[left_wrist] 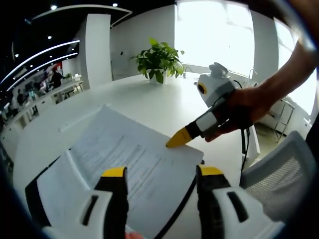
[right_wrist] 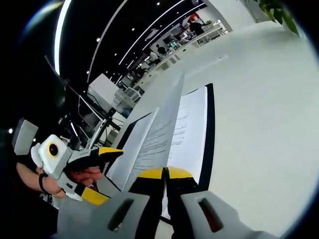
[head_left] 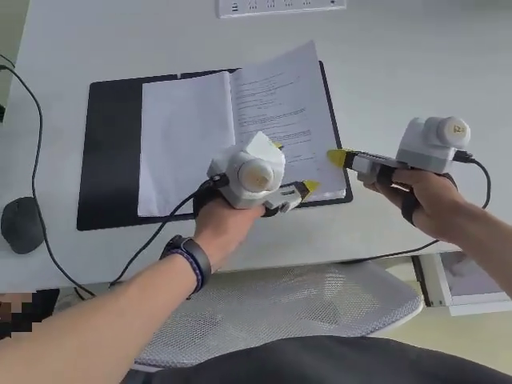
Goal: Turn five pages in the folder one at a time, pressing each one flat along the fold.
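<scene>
On the white table [head_left: 416, 72] lies one black folder [head_left: 112, 160], open and holding thin white paper. A blank page [head_left: 184, 136] lies flat on its left half, and one printed sheet [head_left: 280, 96] is lifted off its right half. Two grippers sit at the folder's near right corner. The right gripper [right_wrist: 166, 173] is clenched on the lifted sheet's edge, and the left gripper [left_wrist: 162, 172] has its jaws spread, grasping nothing. One dark rounded mouse [head_left: 22, 224] lies left of the folder.

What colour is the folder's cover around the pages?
Black. The head view shows it best: the folder borders the white pages.
</scene>
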Demonstrator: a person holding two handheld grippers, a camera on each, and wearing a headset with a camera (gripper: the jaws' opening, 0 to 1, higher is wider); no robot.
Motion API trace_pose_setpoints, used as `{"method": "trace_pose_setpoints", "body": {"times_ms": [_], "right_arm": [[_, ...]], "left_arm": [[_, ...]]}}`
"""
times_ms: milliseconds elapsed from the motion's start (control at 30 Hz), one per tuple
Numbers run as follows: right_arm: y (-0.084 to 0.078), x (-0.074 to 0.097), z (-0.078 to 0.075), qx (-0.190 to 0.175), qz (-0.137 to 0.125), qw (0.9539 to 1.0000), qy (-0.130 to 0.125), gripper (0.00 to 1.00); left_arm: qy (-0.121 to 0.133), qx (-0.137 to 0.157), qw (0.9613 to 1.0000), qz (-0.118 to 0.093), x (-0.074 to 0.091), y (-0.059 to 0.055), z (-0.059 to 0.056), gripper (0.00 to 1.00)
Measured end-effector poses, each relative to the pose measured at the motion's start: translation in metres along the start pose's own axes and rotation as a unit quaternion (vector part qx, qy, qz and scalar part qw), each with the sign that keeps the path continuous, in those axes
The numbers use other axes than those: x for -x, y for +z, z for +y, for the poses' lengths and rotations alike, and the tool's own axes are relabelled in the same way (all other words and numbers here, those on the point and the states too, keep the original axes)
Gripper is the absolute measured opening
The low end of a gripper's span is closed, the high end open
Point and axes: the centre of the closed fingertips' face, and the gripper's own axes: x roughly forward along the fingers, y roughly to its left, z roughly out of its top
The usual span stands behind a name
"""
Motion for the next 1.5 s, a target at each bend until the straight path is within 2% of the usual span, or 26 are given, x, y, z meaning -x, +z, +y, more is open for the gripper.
{"method": "trace_pose_setpoints", "body": {"times_ms": [367,400,500,533,700,733,933,1067,1300,1500], "right_arm": [[0.007,0.003,0.009,0.004,-0.012,0.9999,0.001,0.00],[0.009,0.004,0.010,0.002,-0.015,0.9999,0.003,0.00],[0.012,0.005,0.016,0.003,-0.020,0.9998,0.006,0.00],[0.013,0.005,0.017,0.003,-0.021,0.9997,0.007,0.00],[0.023,0.006,0.035,0.009,-0.034,0.9991,0.024,0.00],[0.024,0.006,0.039,0.011,-0.036,0.9989,0.027,0.00],[0.035,0.003,0.065,0.013,-0.053,0.9969,0.056,0.00],[0.042,-0.002,0.095,0.028,-0.061,0.9938,0.089,0.00],[0.044,-0.026,0.146,0.055,-0.051,0.9883,0.133,0.00],[0.038,-0.049,0.174,0.066,-0.036,0.9848,0.157,0.00]], "left_arm": [[0.043,0.019,0.9985,-0.028,0.052,0.009,0.041,0.56],[0.049,0.020,0.9981,-0.030,0.057,0.005,0.047,0.57],[0.060,0.029,0.9972,-0.035,0.073,0.005,0.057,0.58],[0.071,0.031,0.9963,-0.038,0.081,0.005,0.063,0.59],[0.091,0.047,0.9938,-0.044,0.105,0.000,0.079,0.61],[0.100,0.052,0.9926,-0.046,0.113,-0.003,0.084,0.61],[0.120,0.065,0.9893,-0.052,0.139,-0.012,0.098,0.64],[0.134,0.072,0.9869,-0.053,0.154,-0.017,0.106,0.64],[0.171,0.091,0.9792,-0.061,0.187,-0.025,0.130,0.64],[0.184,0.097,0.9759,-0.065,0.200,-0.030,0.138,0.64]]}}
